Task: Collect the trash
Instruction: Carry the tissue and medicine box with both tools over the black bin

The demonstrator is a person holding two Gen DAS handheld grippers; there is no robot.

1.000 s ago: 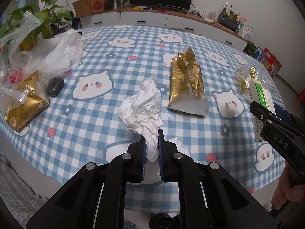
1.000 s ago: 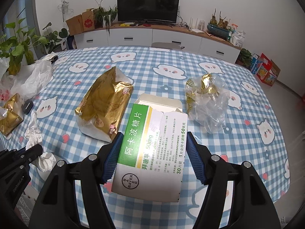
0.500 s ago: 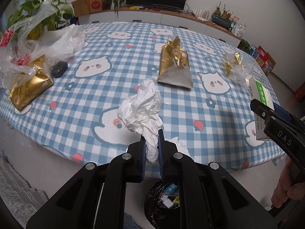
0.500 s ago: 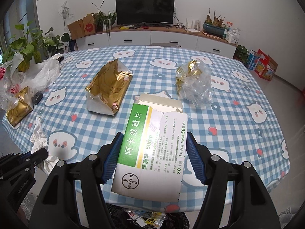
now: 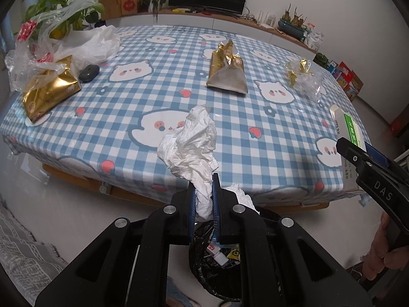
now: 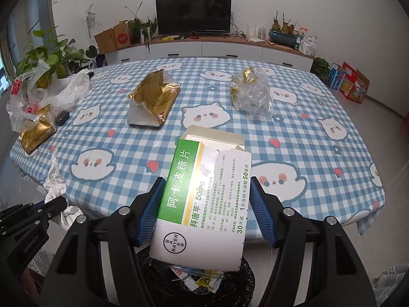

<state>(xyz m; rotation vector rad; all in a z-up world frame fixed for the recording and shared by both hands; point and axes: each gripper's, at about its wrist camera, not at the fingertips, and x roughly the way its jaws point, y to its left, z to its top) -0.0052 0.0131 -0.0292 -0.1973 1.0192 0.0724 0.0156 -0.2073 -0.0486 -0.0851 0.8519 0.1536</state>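
My left gripper [image 5: 204, 199] is shut on a crumpled white tissue [image 5: 190, 145] and holds it off the table's near edge, above a bin lined with a black bag [image 5: 214, 266]. My right gripper [image 6: 207, 204] is shut on a white and green medicine box [image 6: 204, 199], also held above the bin [image 6: 204, 278]. The box shows at the right in the left wrist view [image 5: 346, 138]. The tissue shows at the left in the right wrist view [image 6: 55, 184]. On the checked tablecloth [image 6: 294, 138] lie a gold foil bag [image 6: 153, 99] and a clear wrapper with gold scraps [image 6: 251, 93].
At the table's left end are another gold bag [image 5: 48, 92], a dark grey mouse [image 5: 89, 73], white and clear plastic bags [image 5: 87, 46] and a potted plant [image 5: 58, 12]. A TV cabinet [image 6: 204, 48] stands along the back wall. A grey rug [image 5: 23, 253] lies on the floor at left.
Both grippers have pulled back from over the table to past its near edge, with the tissue and the box still held. The bin has come into view below them.
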